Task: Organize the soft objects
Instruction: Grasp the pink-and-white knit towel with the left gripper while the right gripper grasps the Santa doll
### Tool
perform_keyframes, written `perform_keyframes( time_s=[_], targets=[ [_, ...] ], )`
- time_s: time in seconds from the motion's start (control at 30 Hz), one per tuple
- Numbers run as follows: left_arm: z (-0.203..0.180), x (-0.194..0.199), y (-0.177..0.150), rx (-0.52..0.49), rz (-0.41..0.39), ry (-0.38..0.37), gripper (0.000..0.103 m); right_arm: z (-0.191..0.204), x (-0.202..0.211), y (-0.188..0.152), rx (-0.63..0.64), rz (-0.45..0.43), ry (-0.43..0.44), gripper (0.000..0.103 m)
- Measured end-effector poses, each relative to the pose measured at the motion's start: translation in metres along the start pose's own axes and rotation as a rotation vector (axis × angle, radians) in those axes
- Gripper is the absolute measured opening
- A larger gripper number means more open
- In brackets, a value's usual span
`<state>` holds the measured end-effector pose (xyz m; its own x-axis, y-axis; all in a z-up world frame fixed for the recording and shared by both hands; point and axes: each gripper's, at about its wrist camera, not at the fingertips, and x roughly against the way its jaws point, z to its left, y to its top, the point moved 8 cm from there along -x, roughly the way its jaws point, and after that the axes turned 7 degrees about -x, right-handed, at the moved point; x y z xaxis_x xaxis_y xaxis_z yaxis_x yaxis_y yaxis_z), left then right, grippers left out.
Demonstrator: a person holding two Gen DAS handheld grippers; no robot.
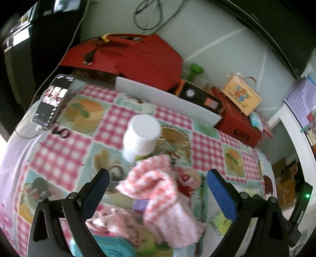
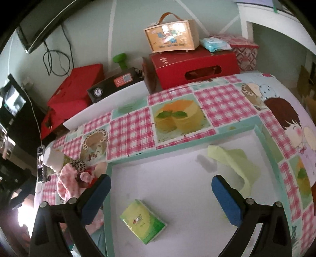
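Worktop (image 2: 173, 128): covered by a patchwork-print cloth of pink gingham squares, cake pictures and cartoon figures.

Wall (image 2: 128, 23): painted pale green, crossed by thin white diagonal lines; black cables (image 1: 148, 17) are seen hanging in a loop against it.

Rear edge of worktop: a red bag (image 1: 126, 57), a black box with a dial (image 2: 112, 85), a red carton with a slot handle (image 2: 193, 67) and a green dumbbell (image 1: 194, 72) are lined up along the wall. A tan carry case (image 2: 171, 35) with a strap is set on top of the red carton.

Left side: a dark screen (image 2: 13, 100) is mounted beside the wall.

Right side: a white frame (image 1: 294, 134) is visible.

Light: soft daylight, strongest at the lower left of the right wrist view.
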<state>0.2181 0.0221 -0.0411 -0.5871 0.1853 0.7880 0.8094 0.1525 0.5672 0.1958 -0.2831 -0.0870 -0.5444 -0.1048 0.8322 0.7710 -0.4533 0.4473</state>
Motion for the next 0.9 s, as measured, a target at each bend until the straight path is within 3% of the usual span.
perform_keyframes(
  time_s=[0.1, 0.23, 0.47, 0.9],
  targets=[
    [0.019, -0.002, -0.001, 0.037, 0.01, 0.004, 0.098, 0.008, -0.006, -0.003, -0.018, 0.034, 0.037, 0.103],
    [0.04, -0.008, -0.006, 0.091, 0.04, 0.0, 0.098, 0.029, -0.015, -0.011, 0.061, 0.066, 0.015, 0.103],
    [0.065, -0.009, -0.009, 0.152, 0.05, 0.024, 0.098, 0.067, -0.027, -0.016, 0.1, 0.165, 0.089, 0.103],
    [0.054, -0.026, -0.012, 0.125, 0.081, -0.005, 0.099, 0.121, -0.047, -0.011, 0.299, 0.296, 0.095, 0.103]
  ],
)
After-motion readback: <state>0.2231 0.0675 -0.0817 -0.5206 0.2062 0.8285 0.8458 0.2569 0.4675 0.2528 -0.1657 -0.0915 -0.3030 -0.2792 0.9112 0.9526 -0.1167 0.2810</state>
